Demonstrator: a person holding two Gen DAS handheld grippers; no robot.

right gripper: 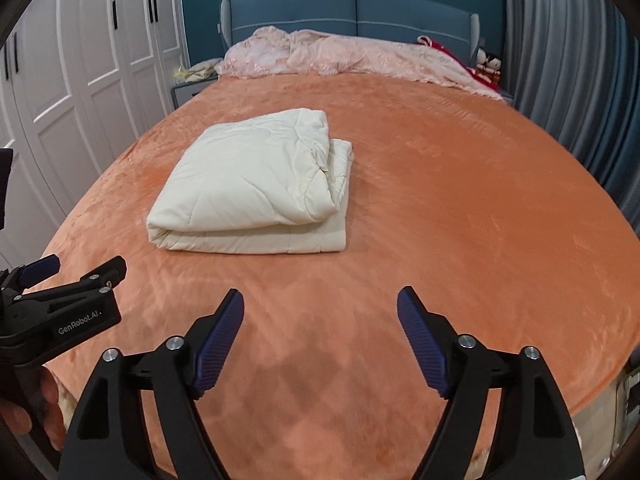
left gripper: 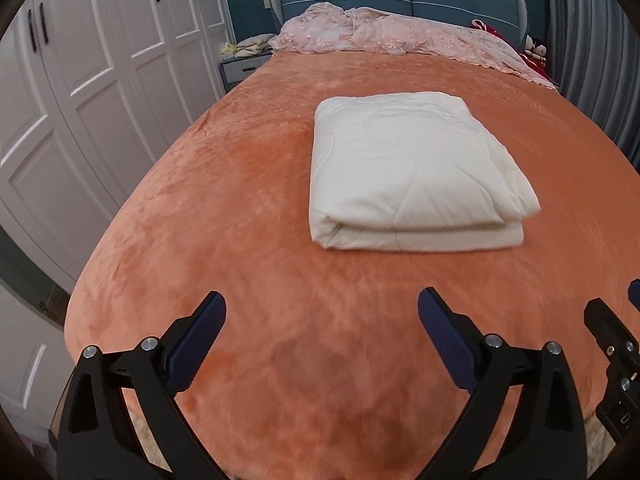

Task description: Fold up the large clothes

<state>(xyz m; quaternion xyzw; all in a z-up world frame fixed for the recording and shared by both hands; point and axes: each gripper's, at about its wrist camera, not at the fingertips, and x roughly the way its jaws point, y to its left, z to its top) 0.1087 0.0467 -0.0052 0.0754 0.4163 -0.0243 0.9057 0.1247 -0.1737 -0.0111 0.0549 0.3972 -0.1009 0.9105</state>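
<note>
The folded cream quilt (left gripper: pixel 412 172) lies at 12 o'clock; left gripper (left gripper: pixel 322 312) and right gripper (right gripper: pixel 320 308) gape wide, both empty.

A folded cream quilt (left gripper: pixel 412 172) lies on the orange bedspread (left gripper: pixel 224 216). The left gripper (left gripper: pixel 322 304) hangs over the bed's near end, jaws spread with nothing between them, well apart from the quilt.

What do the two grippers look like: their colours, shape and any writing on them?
Both the left gripper and the right gripper have black, angular frames with silver round bolts and two fingers lined with ribbed dark blue pads. White lettering "GenRobot.AI" shows on the left one's side.
</note>
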